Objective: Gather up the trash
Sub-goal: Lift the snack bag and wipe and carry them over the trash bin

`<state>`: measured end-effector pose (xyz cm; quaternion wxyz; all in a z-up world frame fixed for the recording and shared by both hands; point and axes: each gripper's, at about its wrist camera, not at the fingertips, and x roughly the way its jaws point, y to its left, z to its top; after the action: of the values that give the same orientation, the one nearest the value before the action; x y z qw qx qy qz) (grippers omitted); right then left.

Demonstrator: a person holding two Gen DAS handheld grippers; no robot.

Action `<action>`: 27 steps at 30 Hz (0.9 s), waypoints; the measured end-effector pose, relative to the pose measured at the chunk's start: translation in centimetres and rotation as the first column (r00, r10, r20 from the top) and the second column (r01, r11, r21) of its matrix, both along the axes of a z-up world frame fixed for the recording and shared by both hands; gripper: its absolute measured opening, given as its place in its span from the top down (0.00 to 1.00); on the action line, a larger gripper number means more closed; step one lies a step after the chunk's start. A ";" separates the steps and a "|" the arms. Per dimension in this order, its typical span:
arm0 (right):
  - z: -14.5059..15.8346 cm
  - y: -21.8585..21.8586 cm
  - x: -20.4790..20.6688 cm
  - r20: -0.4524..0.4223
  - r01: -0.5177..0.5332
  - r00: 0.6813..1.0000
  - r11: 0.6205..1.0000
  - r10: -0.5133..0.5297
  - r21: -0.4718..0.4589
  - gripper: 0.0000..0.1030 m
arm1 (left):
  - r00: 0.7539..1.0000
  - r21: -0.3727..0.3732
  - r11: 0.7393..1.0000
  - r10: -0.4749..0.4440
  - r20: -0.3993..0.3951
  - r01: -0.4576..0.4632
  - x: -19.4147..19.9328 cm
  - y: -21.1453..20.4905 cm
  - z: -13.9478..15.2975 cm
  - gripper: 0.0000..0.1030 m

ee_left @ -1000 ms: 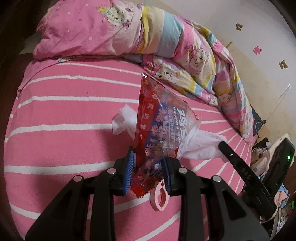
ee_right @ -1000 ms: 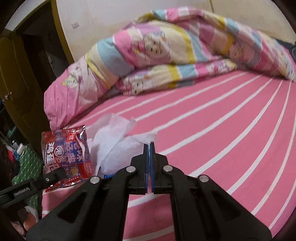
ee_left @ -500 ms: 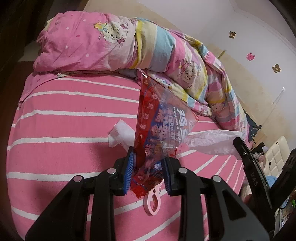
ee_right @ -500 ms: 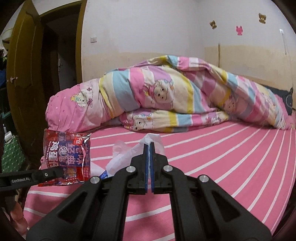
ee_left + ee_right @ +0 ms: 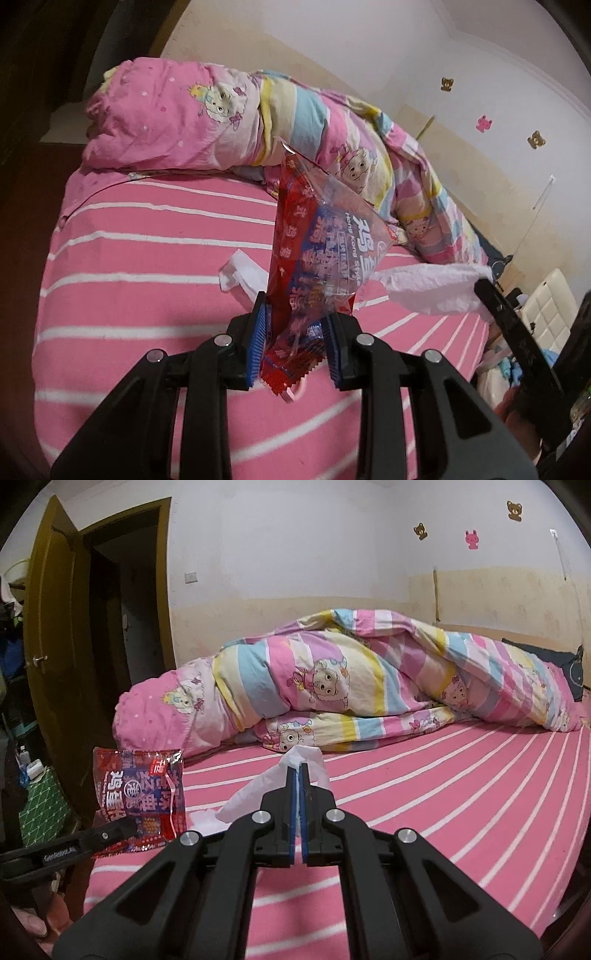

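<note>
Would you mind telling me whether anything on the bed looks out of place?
Yes: a white tissue lies crumpled on the striped sheet, and a pink clip sits below the snack wrapper that the left tool holds.

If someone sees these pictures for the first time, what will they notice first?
First, the red snack wrapper standing up between the pads of the left gripper, above the pink striped bed. Next, the white tissue pinched in the shut right gripper. Behind both, a cartoon-print quilt lies bunched along the wall.
</note>
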<state>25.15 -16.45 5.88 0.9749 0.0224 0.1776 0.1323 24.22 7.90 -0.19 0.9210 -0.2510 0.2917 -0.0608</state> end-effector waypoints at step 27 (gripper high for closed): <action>2.4 -18.2 -26.1 -0.051 0.211 0.977 0.964 -0.206 0.161 0.98 | 0.957 -0.125 0.949 -0.289 0.013 0.289 -18.6 -19.2 5.5 0.73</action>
<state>-0.95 -34.66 8.29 0.9750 0.1240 0.1794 0.0429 5.67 -11.26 5.27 0.8837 -0.2633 0.3234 -0.2125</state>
